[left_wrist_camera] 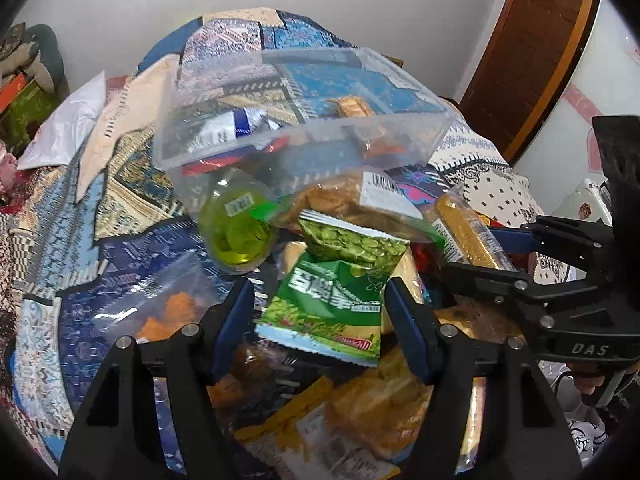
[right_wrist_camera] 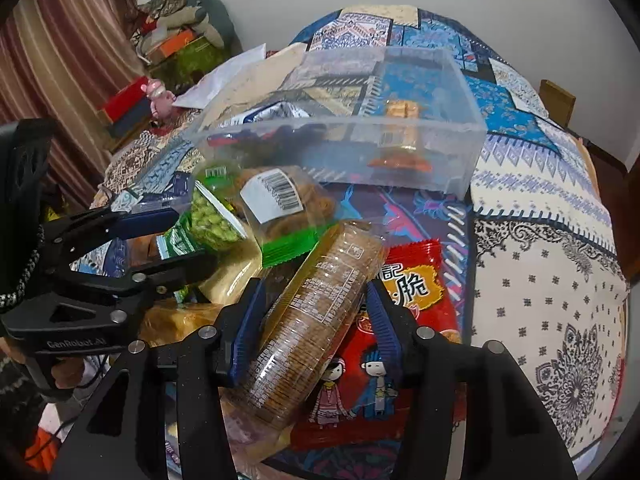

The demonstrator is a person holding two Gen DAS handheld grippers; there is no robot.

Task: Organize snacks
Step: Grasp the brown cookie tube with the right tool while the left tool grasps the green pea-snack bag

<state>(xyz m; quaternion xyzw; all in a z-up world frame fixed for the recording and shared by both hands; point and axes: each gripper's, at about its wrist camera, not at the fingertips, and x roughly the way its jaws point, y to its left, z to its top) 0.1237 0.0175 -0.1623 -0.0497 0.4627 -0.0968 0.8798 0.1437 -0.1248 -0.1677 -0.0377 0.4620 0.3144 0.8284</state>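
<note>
A pile of snacks lies on a patchwork cloth. My left gripper (left_wrist_camera: 320,308) is open, its blue fingers on either side of a green pea-snack bag (left_wrist_camera: 332,288), not pinching it; the bag also shows in the right wrist view (right_wrist_camera: 208,224). My right gripper (right_wrist_camera: 314,320) is open around a long clear sleeve of round crackers (right_wrist_camera: 308,328), which also shows in the left wrist view (left_wrist_camera: 468,232). A clear plastic bin (left_wrist_camera: 296,120) (right_wrist_camera: 352,144) stands just behind the pile with a few snacks inside.
A green jelly cup (left_wrist_camera: 240,232), a clear bag of brown crisps (left_wrist_camera: 352,200) (right_wrist_camera: 280,196), a red snack bag (right_wrist_camera: 404,316) and yellow chip bags (left_wrist_camera: 360,408) crowd the pile. A small bag of orange pieces (left_wrist_camera: 168,312) lies left. A white paper (left_wrist_camera: 68,124) lies far left.
</note>
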